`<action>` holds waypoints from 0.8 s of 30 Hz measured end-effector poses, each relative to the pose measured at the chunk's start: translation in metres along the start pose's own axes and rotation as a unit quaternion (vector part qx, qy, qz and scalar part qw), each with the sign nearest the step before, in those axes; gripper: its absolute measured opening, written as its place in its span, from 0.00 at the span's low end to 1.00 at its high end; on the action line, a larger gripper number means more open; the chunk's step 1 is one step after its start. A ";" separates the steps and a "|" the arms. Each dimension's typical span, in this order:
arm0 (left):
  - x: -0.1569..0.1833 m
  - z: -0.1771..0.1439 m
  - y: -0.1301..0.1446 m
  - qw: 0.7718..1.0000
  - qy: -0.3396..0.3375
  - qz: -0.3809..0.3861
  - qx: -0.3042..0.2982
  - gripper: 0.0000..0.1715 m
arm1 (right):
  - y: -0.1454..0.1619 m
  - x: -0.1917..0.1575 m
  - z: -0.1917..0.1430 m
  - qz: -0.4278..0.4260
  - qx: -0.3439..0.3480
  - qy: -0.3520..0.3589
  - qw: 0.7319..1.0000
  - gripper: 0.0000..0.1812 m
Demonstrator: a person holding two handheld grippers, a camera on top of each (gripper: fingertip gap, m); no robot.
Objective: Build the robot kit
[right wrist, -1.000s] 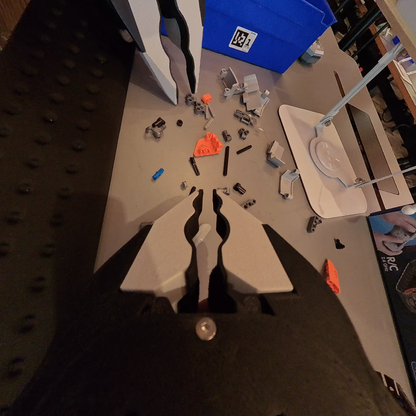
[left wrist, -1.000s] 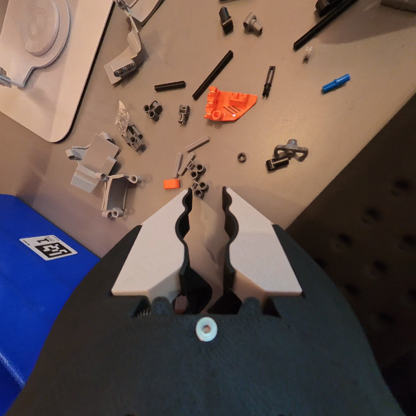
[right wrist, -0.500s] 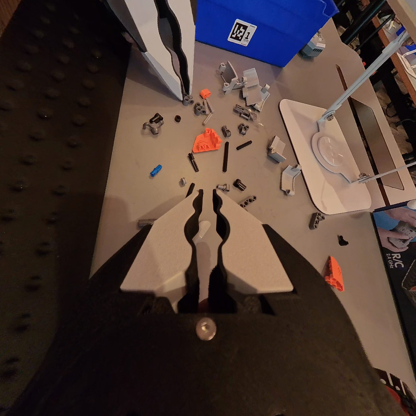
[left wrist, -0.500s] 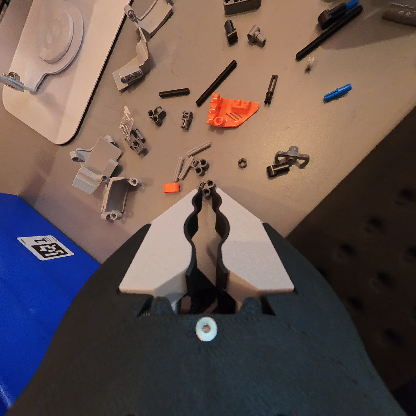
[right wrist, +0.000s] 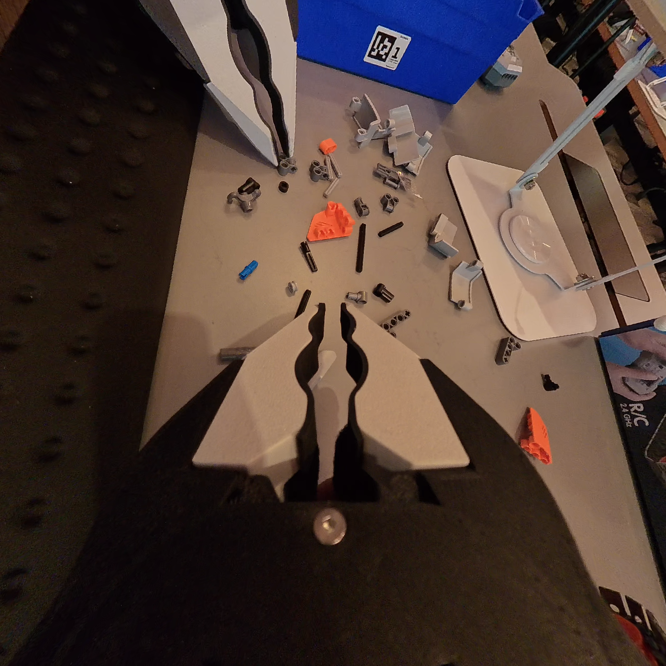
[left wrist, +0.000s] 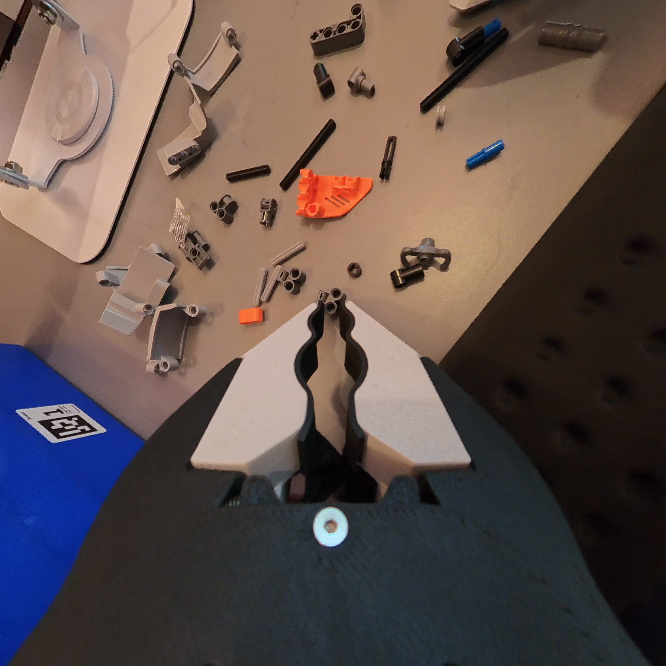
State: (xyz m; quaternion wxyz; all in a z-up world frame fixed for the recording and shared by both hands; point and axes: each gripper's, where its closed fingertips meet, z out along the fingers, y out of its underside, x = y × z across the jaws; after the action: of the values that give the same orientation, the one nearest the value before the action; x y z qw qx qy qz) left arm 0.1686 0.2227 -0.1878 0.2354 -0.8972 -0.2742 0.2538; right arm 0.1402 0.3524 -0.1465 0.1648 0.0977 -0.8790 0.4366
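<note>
Gripping a grey connector at its tips, the left gripper is nearly closed; the right gripper is hovering slightly open, empty, over the table.

**Left fingers pinch a grey connector**

The left gripper has its fingers closed on a small dark grey connector on the bench. An orange tile lies at nine o'clock, an orange panel at twelve.

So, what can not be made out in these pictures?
Left wrist view: dark grey connector, its lower part hidden by the left hand-held gripper.
Right wrist view: pale piece inside the right hand-held gripper, mostly covered; grip unclear.
Same view: printed box, cut by the edge.
</note>
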 end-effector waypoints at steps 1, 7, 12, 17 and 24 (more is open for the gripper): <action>0.000 0.000 0.000 1.000 0.001 -0.001 0.002 0.04 | 0.000 0.000 0.000 0.000 0.000 0.000 1.000 0.04; 0.000 0.001 -0.006 1.000 -0.003 0.003 0.015 0.04 | 0.000 0.001 -0.001 -0.001 0.001 0.003 1.000 0.04; -0.002 -0.002 -0.018 0.998 0.003 -0.028 0.054 0.04 | -0.004 0.003 -0.003 -0.003 0.010 0.010 1.000 0.04; 0.000 -0.011 -0.039 0.992 0.032 -0.059 0.111 0.03 | -0.007 0.004 -0.002 -0.003 0.017 0.014 1.000 0.04; 0.007 -0.011 -0.059 0.985 0.059 -0.062 0.148 0.04 | -0.011 0.005 -0.001 -0.005 0.026 0.019 0.999 0.04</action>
State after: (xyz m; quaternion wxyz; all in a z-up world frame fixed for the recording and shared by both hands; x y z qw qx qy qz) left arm 0.1586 0.2673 -0.1489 0.3968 -0.8470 -0.2743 0.2235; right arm 0.1393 0.3468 -0.1363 0.1813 0.0975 -0.8634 0.4607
